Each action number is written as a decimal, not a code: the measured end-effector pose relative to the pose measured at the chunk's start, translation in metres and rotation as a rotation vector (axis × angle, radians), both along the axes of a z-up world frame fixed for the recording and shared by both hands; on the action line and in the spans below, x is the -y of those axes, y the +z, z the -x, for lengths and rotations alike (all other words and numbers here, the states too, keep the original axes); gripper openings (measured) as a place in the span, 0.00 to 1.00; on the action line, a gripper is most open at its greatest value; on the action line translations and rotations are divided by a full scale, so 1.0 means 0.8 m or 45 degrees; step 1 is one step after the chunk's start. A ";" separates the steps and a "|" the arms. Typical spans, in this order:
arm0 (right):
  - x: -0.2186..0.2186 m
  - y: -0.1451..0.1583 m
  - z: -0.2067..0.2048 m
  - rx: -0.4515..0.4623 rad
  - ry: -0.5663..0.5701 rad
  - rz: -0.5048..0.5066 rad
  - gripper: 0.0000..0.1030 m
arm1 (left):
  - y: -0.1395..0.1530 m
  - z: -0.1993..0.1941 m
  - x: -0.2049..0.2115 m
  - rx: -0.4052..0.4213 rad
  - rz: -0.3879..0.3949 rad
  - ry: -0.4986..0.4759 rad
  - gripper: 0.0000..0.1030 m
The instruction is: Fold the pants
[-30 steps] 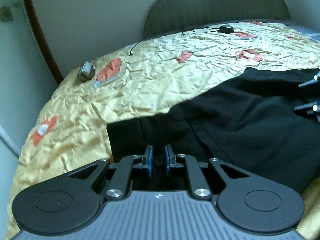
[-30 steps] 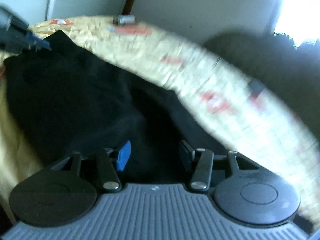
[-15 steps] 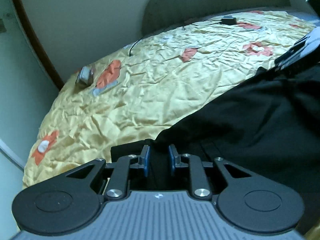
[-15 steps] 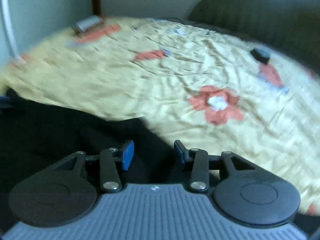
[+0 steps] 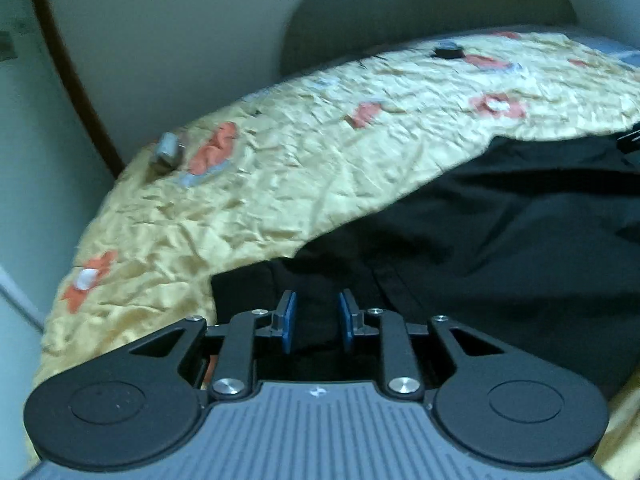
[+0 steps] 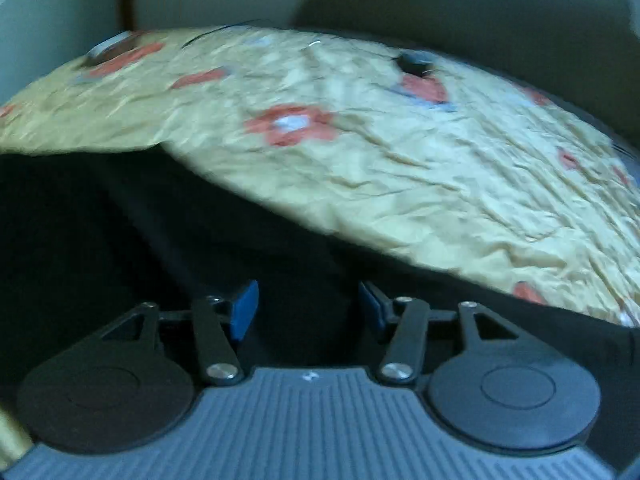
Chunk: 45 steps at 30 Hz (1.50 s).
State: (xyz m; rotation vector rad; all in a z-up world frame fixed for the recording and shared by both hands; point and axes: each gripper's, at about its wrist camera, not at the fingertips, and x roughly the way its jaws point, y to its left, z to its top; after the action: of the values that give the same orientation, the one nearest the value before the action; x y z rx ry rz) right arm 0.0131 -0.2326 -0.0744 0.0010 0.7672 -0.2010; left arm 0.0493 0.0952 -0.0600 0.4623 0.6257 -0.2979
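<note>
A bed covered by a crinkled yellow satin bedspread with orange flower patches (image 5: 304, 184) fills the room's middle. Behind it rises a rounded dark grey upholstered headboard (image 5: 420, 16) against a plain pale wall (image 5: 180, 40). A curved dark brown wooden strip (image 5: 72, 80), perhaps a door frame, runs down the left. On the spread lie a small grey boxy object (image 5: 167, 152) near the left edge and a small black block (image 5: 447, 50) near the headboard. The light is dim and bluish.
</note>
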 end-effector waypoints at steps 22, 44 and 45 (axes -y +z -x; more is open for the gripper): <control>0.021 0.003 0.048 0.073 0.078 0.216 0.69 | 0.007 0.082 0.090 -0.057 0.027 -0.412 0.26; -0.056 0.009 0.158 0.085 0.237 0.143 0.75 | -0.011 0.090 0.036 -0.092 -0.059 -0.393 0.26; -0.053 0.017 0.157 0.109 0.239 0.110 0.75 | -0.008 0.088 0.029 -0.077 -0.064 -0.361 0.26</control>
State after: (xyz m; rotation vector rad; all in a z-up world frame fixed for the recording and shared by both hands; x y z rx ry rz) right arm -0.1129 -0.1900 -0.0608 -0.1428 0.6687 -0.0552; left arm -0.0208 0.0718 -0.0665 0.5929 0.6278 -0.5676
